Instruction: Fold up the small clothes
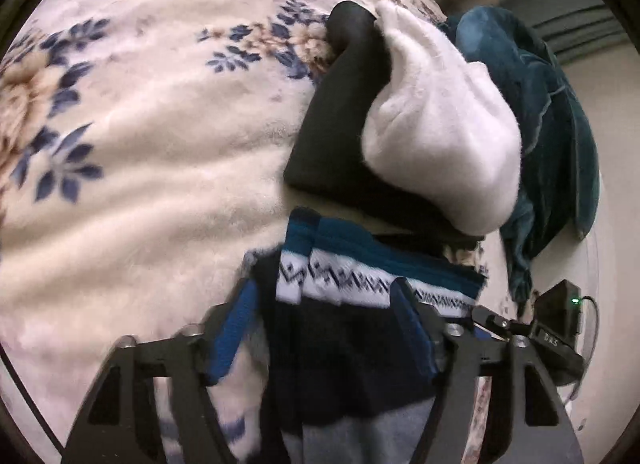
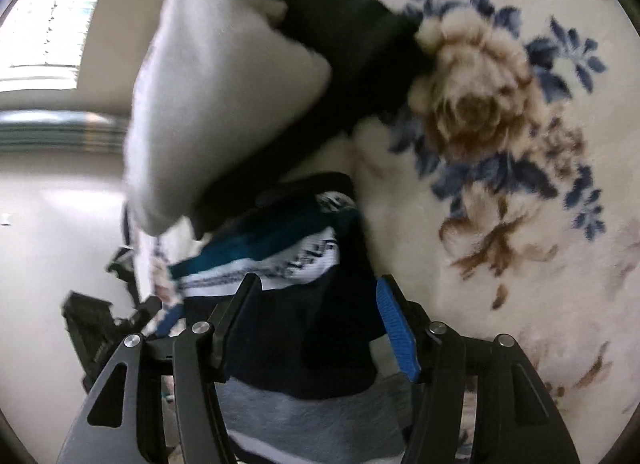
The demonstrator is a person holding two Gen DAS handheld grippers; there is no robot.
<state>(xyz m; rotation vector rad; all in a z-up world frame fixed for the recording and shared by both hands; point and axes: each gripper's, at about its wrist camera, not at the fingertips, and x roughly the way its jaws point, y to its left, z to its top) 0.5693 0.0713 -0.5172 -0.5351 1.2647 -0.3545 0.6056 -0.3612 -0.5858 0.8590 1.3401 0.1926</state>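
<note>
Patterned sock (image 1: 340, 284), navy with teal bands and a white zigzag stripe, lying on a cream floral blanket (image 1: 140, 123) and taken here as the landmark. Left gripper (image 1: 324, 316) angled down over the sock, blue-padded fingers (image 1: 236, 328) standing on either side of the navy part, one finger outside its edge over the blanket and the other over the striped band; fingers parted, pads not visibly pressing the cloth, so released rather than grasping. Right gripper (image 2: 320, 304) likewise angled down over the same sock (image 2: 304, 304), its fingers (image 2: 396, 328) straddling the navy part with a clear gap at the blue pad; also released, nothing clamped. Pale grey cloth (image 1: 360, 432) showing below the sock, between the finger bases in both views. Beyond the sock, touching or just past its teal end, a black garment (image 1: 340, 123) lying flat on the blanket. White fleece item (image 1: 440, 115) resting on top of the black garment, overhanging it on the side away from the blanket's middle. Farther out than the white item, a dark teal cloth (image 1: 560, 103) bunched at the blanket's edge. Beside the sock at the blanket's edge, a small black device (image 1: 560, 312) with a green light. Brown rose print (image 2: 472, 91) on the blanket just beside the black garment in the right wrist view. Right wrist view blurred; fine detail of the sock's pattern unclear there.
</note>
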